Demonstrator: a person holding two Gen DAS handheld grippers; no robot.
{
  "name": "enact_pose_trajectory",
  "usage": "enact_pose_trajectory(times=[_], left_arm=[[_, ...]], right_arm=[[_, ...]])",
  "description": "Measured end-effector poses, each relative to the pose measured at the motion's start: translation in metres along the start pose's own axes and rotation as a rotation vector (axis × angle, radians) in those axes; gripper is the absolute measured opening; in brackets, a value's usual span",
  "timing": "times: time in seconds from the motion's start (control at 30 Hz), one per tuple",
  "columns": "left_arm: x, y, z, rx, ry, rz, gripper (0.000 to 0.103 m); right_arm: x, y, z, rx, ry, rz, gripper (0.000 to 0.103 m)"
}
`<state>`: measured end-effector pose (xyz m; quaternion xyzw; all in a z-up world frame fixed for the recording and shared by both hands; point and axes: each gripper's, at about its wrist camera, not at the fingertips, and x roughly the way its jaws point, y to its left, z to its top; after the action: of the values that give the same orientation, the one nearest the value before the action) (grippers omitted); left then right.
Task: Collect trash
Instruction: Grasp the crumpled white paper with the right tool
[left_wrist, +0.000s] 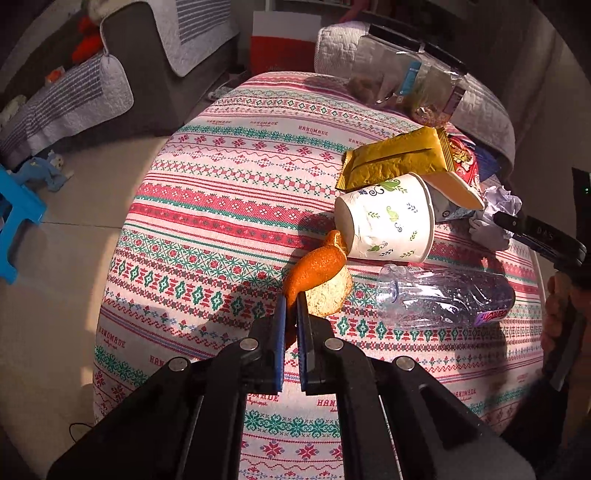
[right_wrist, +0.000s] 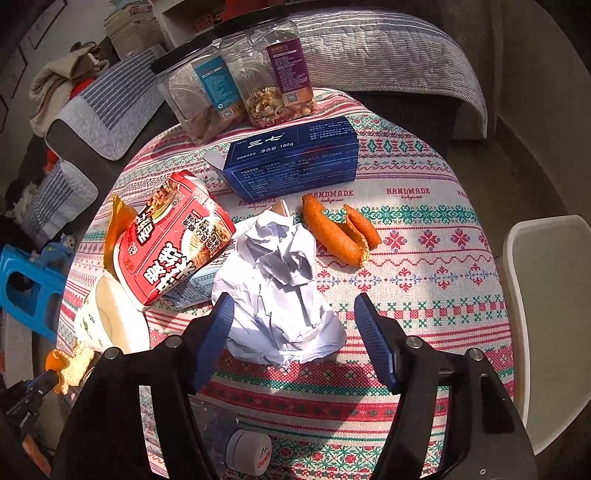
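**Peel in my left, paper ball lined up in my right**

Living room setup: round table with a red and green patterned tablecloth (left_wrist: 229, 206), grey quilted sofas (left_wrist: 122, 59) behind it, and a blue plastic stool (left_wrist: 14, 221) on the floor to the side.

My left gripper (left_wrist: 291, 306) has its blue pads pressed nearly together, pinching a curl of orange peel (left_wrist: 317, 269); the peel's far end touches a tipped-over paper cup (left_wrist: 391, 221) printed with leaves. Just beyond the cup lies a yellow snack packet (left_wrist: 395, 158), and a crushed clear plastic bottle (left_wrist: 443, 299) lies on its side near me, to the cup's right.

My right gripper (right_wrist: 295, 314) is spread wide, with a crumpled white paper ball (right_wrist: 284, 288) sitting on the cloth between the fingers. Can't tell whether either pad is actually touching it. A red instant noodle tub (right_wrist: 173, 240) lies tilted just left of the paper, a second orange peel piece (right_wrist: 340, 232) is beyond it to the right, and a blue box (right_wrist: 295, 158) sits further back in front of two clear snack jars (right_wrist: 236, 85). A white chair (right_wrist: 550, 302) is off the table's right edge.
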<state>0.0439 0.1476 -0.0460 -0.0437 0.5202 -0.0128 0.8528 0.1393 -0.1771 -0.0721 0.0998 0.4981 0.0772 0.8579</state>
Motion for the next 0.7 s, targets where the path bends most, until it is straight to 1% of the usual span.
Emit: enact_pose_trajectory(times=[0.03, 0.13, 0.23, 0.33, 0.43, 0.53, 0.57, 0.63, 0.7], left_arm=[[-0.002, -0.001, 0.002, -0.002, -0.012, -0.003, 0.005], [-0.013, 0.002, 0.006, -0.016, -0.053, -0.021, 0.005], [-0.02, 0.0, 0.009, -0.036, -0.088, -0.049, 0.005], [-0.028, -0.003, 0.012, -0.043, -0.12, -0.074, 0.005], [-0.033, -0.011, 0.014, -0.043, -0.144, -0.088, 0.005], [-0.034, -0.012, 0.018, -0.063, -0.164, -0.05, 0.005], [-0.033, -0.011, 0.019, -0.079, -0.165, -0.05, 0.005], [-0.032, -0.009, 0.021, -0.112, -0.16, -0.061, 0.005], [-0.032, -0.013, 0.021, -0.122, -0.155, -0.077, 0.005]], right_arm=[[-0.006, 0.001, 0.0, 0.013, -0.019, 0.011, 0.031], [-0.029, 0.006, 0.005, 0.011, -0.072, 0.084, 0.03], [-0.048, 0.011, 0.007, -0.008, -0.104, 0.11, 0.03], [-0.061, 0.009, 0.005, 0.003, -0.12, 0.14, 0.03], [-0.07, 0.005, 0.002, 0.014, -0.126, 0.147, 0.03], [-0.076, 0.003, -0.001, 0.014, -0.132, 0.145, 0.03], [-0.078, 0.001, -0.002, 0.017, -0.133, 0.147, 0.03], [-0.08, -0.003, -0.003, 0.027, -0.133, 0.144, 0.03], [-0.083, -0.008, -0.004, 0.04, -0.132, 0.136, 0.031]])
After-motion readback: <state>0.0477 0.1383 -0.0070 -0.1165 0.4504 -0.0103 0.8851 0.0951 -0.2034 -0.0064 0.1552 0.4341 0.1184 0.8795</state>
